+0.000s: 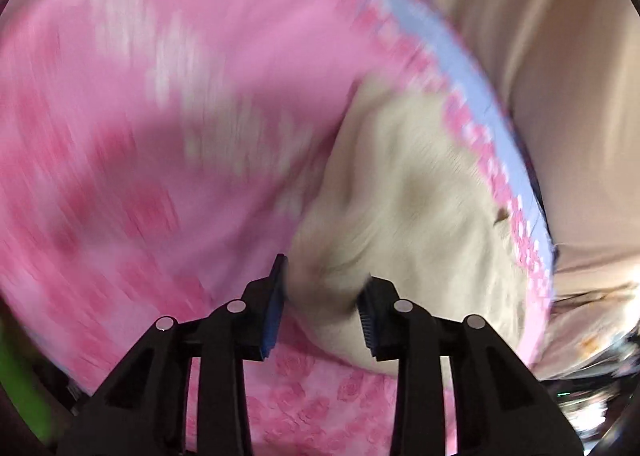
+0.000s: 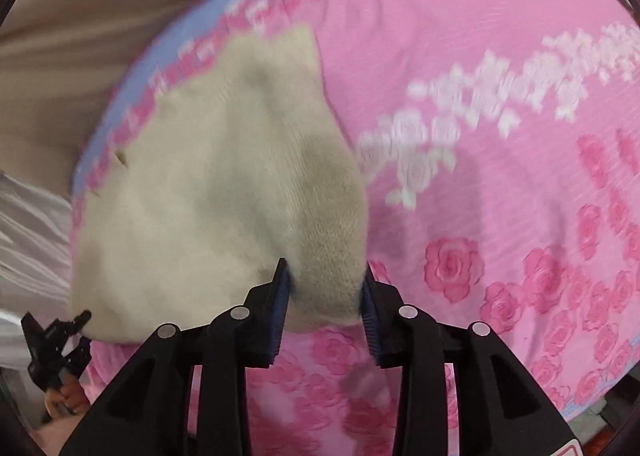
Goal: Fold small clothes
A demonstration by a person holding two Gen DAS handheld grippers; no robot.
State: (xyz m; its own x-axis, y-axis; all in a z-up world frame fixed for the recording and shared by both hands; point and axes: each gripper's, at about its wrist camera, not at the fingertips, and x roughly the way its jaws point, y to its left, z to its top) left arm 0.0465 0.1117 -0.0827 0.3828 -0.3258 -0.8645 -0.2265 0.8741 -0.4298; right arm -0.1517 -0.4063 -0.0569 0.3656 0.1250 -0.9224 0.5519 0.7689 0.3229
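Note:
A cream knitted garment point(image 2: 216, 183) is held up over a pink rose-patterned bedspread point(image 2: 500, 95). My right gripper point(image 2: 324, 296) is shut on its near corner, the cloth bunched between the blue pads point(image 2: 282, 296). My left gripper point(image 1: 324, 300) is shut on another bunched corner of the same cream garment point(image 1: 420, 195), which hangs away to the right. The left gripper also shows small at the lower left of the right wrist view point(image 2: 56, 340), at the garment's far corner. The left wrist view is heavily motion-blurred.
The bedspread point(image 1: 140, 115) has a pale blue border point(image 1: 460, 67) along its far edge. Beyond it hangs a beige curtain point(image 1: 560, 55). White cloth point(image 2: 28, 223) lies at the left of the right wrist view. A green strip point(image 1: 20, 388) shows at lower left.

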